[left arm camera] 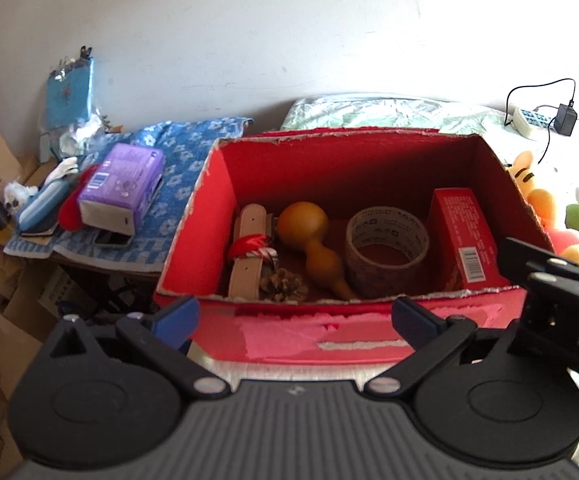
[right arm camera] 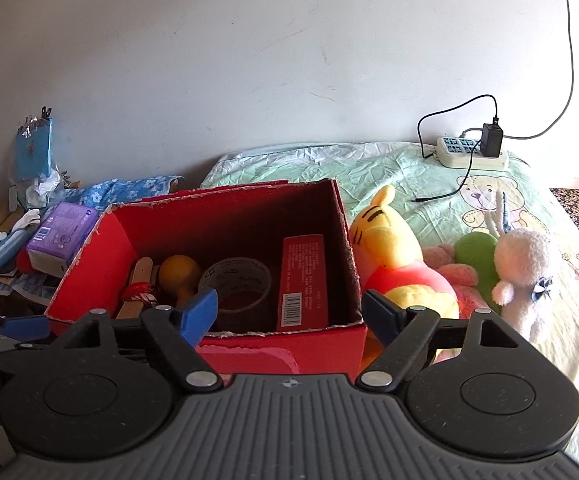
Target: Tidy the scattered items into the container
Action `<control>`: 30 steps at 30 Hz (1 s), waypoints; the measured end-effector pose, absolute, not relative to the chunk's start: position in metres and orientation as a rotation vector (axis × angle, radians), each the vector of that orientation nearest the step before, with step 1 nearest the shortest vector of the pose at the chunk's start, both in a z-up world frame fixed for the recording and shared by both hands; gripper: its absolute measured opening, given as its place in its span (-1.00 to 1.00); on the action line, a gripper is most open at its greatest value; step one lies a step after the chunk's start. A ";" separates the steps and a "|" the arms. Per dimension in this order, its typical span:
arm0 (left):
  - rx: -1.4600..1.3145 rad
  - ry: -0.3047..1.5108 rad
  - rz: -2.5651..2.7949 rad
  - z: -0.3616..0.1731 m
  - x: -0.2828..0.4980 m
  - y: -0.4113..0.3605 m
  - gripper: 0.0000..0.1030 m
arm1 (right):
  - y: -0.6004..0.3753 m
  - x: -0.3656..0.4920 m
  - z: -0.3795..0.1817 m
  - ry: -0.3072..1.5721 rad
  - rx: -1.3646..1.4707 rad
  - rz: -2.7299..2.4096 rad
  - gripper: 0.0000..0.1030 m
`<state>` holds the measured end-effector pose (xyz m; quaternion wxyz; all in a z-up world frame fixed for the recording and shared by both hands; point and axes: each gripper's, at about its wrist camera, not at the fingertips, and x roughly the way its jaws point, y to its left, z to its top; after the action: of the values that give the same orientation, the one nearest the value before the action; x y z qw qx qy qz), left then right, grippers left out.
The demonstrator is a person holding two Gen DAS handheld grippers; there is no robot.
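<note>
Both tools, left [left arm camera: 295,318] and right [right arm camera: 289,312], stand wide open and empty before the red cardboard box [left arm camera: 193,216] on the bed, which holds a gourd [left arm camera: 309,236], tape roll [left arm camera: 387,250] and carton [left arm camera: 467,236]. We judge the plush bear [right arm camera: 393,256], touching the box's right wall, is next; grip its body squarely.

Just ahead of my left claw sits the red box [left arm camera: 193,216], open-topped, its cardboard rim torn and ragged, its near wall scuffed pink. Inside, from my left: a pale wooden strip [left arm camera: 245,252] lying flat with a red-and-white tie [left arm camera: 251,249] around its middle, a pine cone [left arm camera: 283,286] at its near end, an orange gourd [left arm camera: 313,240] lying on its side, a tape roll [left arm camera: 385,248] leaning slightly, and a red carton [left arm camera: 465,232] standing on edge against the right wall, barcode toward me.
</note>
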<state>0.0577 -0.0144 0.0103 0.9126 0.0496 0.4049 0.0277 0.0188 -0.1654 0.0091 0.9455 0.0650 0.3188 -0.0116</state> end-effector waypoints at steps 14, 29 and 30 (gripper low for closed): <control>0.031 0.923 0.157 -0.014 0.019 -0.018 0.98 | -0.187 -0.008 -0.027 0.764 0.114 0.013 0.61; 0.061 0.998 0.156 -0.045 -0.001 -0.013 0.98 | -0.184 -0.020 -0.060 0.885 0.122 0.008 0.61; 0.063 0.998 0.153 -0.045 -0.001 -0.012 0.98 | -0.183 -0.020 -0.060 0.885 0.122 0.006 0.61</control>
<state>-0.0007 -0.0115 -0.0453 0.8748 0.0303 0.4780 0.0733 -0.0198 -0.1825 -0.0599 0.9018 0.0591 0.4280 0.0028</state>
